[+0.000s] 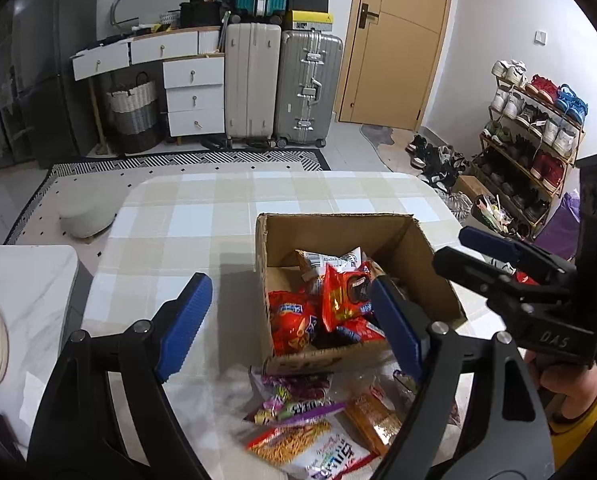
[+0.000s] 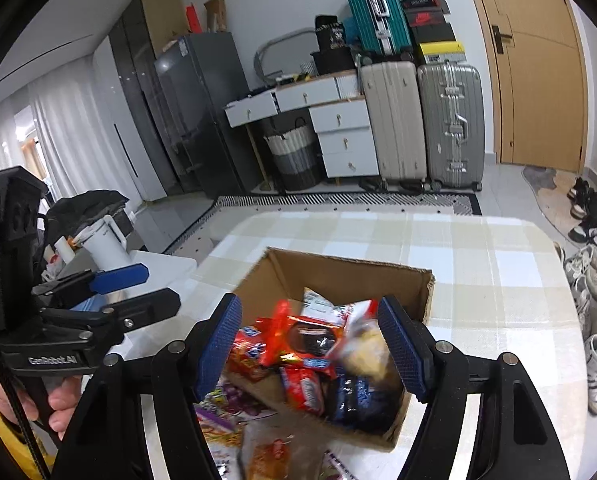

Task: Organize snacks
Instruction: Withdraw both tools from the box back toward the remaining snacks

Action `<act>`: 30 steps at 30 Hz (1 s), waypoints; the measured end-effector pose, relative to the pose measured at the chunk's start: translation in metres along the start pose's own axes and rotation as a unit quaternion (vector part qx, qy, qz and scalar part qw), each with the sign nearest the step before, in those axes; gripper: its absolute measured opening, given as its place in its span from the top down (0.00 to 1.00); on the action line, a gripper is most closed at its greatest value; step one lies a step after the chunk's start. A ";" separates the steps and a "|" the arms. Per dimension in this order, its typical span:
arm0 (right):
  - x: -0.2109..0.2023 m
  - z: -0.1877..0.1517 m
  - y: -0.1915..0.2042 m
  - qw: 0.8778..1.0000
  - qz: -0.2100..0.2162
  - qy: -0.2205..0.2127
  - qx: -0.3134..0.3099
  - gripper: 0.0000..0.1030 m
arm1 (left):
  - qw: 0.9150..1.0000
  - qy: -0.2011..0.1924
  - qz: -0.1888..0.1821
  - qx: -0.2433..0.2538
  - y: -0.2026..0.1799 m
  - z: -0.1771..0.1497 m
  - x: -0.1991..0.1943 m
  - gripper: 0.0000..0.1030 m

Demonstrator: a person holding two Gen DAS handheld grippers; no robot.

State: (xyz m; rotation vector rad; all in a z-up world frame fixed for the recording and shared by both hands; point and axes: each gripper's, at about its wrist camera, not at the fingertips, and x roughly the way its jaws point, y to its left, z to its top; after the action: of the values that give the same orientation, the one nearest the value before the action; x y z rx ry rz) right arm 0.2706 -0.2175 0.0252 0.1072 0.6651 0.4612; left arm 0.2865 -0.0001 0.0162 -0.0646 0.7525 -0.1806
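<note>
An open cardboard box stands on the checked tablecloth, holding several snack packs, with a red cookie pack on top. More packs lie loose on the cloth in front of the box. My left gripper is open and empty above the box's near left corner. My right gripper is open over the box. A blurred pale packet sits inside the box space close to its right pad, and the pads do not press on it.
A white side table with a white jug stands left of the table. A low stool sits on the rug beyond. Suitcases, drawers and a shoe rack line the far walls.
</note>
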 end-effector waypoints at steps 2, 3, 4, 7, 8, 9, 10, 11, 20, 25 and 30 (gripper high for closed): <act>-0.014 0.002 0.008 1.000 0.000 -0.010 -0.008 0.30 | 1.000 -0.005 0.001 0.001 -0.002 -0.005 -0.016 0.22; -0.020 0.003 0.012 1.000 0.000 -0.015 -0.010 0.29 | 1.000 -0.008 0.002 0.001 -0.003 -0.007 -0.024 0.21; -0.027 0.003 0.015 1.000 0.000 -0.021 -0.013 0.26 | 1.000 -0.012 0.004 0.001 -0.004 -0.010 -0.034 0.21; -0.052 0.005 0.028 0.999 0.002 -0.044 -0.021 0.24 | 1.000 -0.023 0.003 -0.001 -0.008 -0.012 -0.056 0.21; -0.059 0.006 0.032 0.999 0.003 -0.049 -0.024 0.24 | 1.000 -0.027 0.003 -0.002 -0.008 -0.013 -0.064 0.20; -0.068 0.006 0.036 0.998 0.004 -0.056 -0.026 0.23 | 0.999 -0.031 0.005 -0.003 -0.009 -0.014 -0.072 0.19; -0.078 0.006 0.041 0.998 0.006 -0.064 -0.028 0.21 | 0.999 -0.036 0.008 -0.005 -0.009 -0.015 -0.082 0.18; -0.087 0.004 0.046 0.997 0.009 -0.071 -0.030 0.19 | 0.999 -0.041 0.009 -0.008 -0.010 -0.016 -0.091 0.17; -0.167 -0.010 0.088 0.988 0.014 -0.145 -0.050 0.05 | 0.992 -0.127 0.012 -0.010 -0.011 -0.025 -0.183 0.01; -0.203 -0.024 0.106 0.983 0.023 -0.177 -0.048 0.01 | 0.988 -0.153 0.015 -0.025 -0.003 -0.043 -0.222 0.01; -0.226 -0.046 0.114 0.979 0.021 -0.198 -0.048 0.01 | 0.985 -0.169 0.034 -0.022 0.001 -0.071 -0.247 0.01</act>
State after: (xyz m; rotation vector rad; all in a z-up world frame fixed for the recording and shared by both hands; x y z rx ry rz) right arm 0.0425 -0.2187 0.1453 0.1185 0.2493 0.4939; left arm 0.0615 0.0475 0.1308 -0.1079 0.4184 -0.0836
